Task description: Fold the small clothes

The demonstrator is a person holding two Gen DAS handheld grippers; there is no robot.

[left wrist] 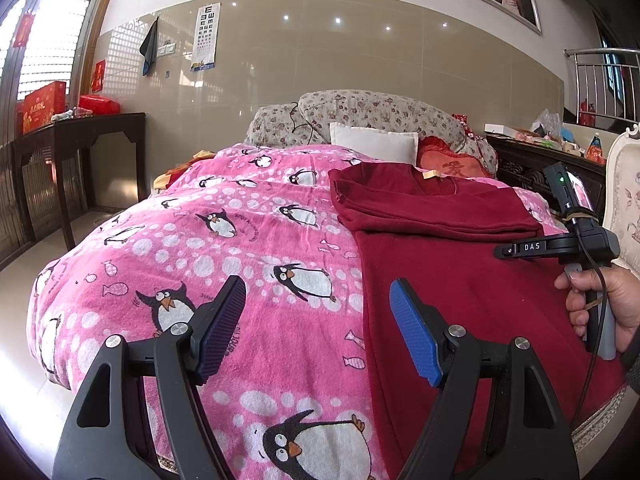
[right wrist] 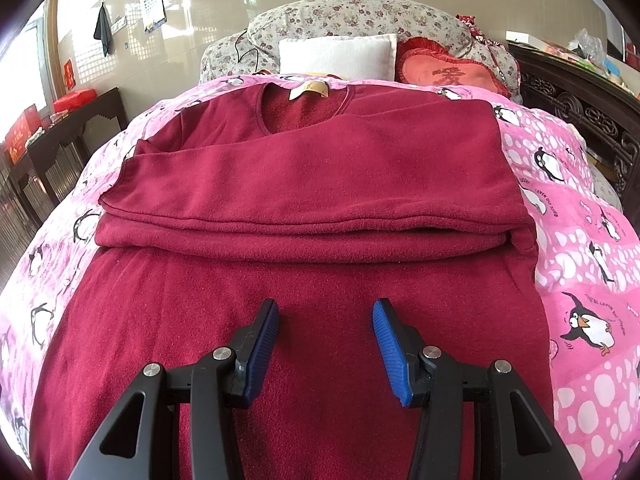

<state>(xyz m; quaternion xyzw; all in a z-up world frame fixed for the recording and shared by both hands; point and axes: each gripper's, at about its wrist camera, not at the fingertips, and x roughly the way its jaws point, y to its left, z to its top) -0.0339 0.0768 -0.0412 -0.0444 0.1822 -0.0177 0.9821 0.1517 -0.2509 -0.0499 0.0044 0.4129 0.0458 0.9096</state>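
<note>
Sweater: matt, fuzzy fleece cloth. Blanket: napped terry-like cloth. Gripper pads: ribbed blue rubbery finish; arms matt black plastic. Wall: glossy.

- A dark red fleece top lies flat on the bed, neckline at the far end with a tan label inside the collar.
- Its sleeves are folded across the chest in stacked layers.
- The lower body part spreads smooth and unfolded toward the near edge.
</note>
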